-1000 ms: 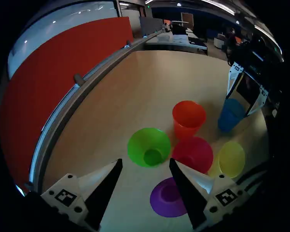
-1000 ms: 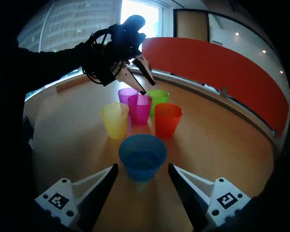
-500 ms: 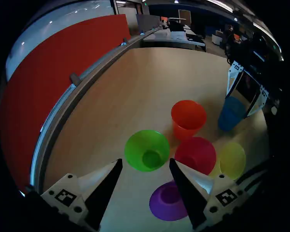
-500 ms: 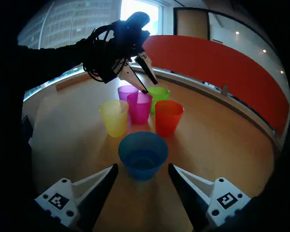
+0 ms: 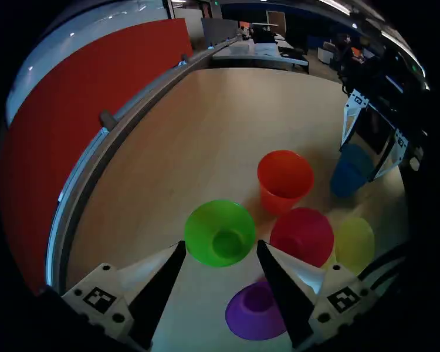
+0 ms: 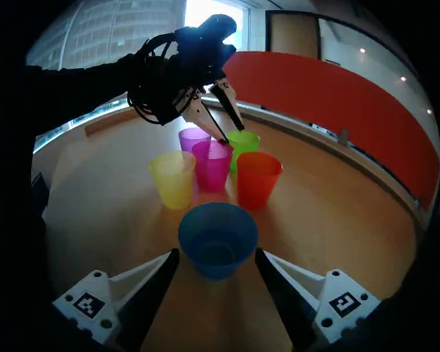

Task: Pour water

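The left gripper [image 5: 221, 251] stands open at the bottom of the left gripper view, its two dark fingers spread wide and angled down at the wooden table [image 5: 220, 123] from above. The green cup [image 5: 220, 230] sits upright just past the tips, centred in the gap; whether either tip touches it cannot be told. Each finger base bears a square black-and-white block-pattern tag [image 5: 98, 298]; it holds no letters to read. The purple cup [image 5: 252, 304] lies at lower centre, partly behind the right-hand finger; the magenta cup [image 5: 302, 236] is right of the green one, the yellow cup [image 5: 355, 243] farther right, and the orange cup [image 5: 284, 176] above them.

In the right gripper view the right gripper [image 6: 216, 253] is also open, low at the bottom of the frame and held nearly level. The blue cup [image 6: 218, 237] stands upright between its fingertips, its rim nearly spanning the gap; contact cannot be told. At upper left a dark-clad hand [image 6: 173, 73] on an outstretched dark sleeve [image 6: 73, 88] holds the left gripper tilted steeply down to the right, with its tips near the green cup's rim and beside the magenta cup. Loops of black cable [image 6: 146, 105] hang by the hand. A red wall panel [image 6: 337, 111] runs along the right, and windows [image 6: 102, 29] fill the upper left.
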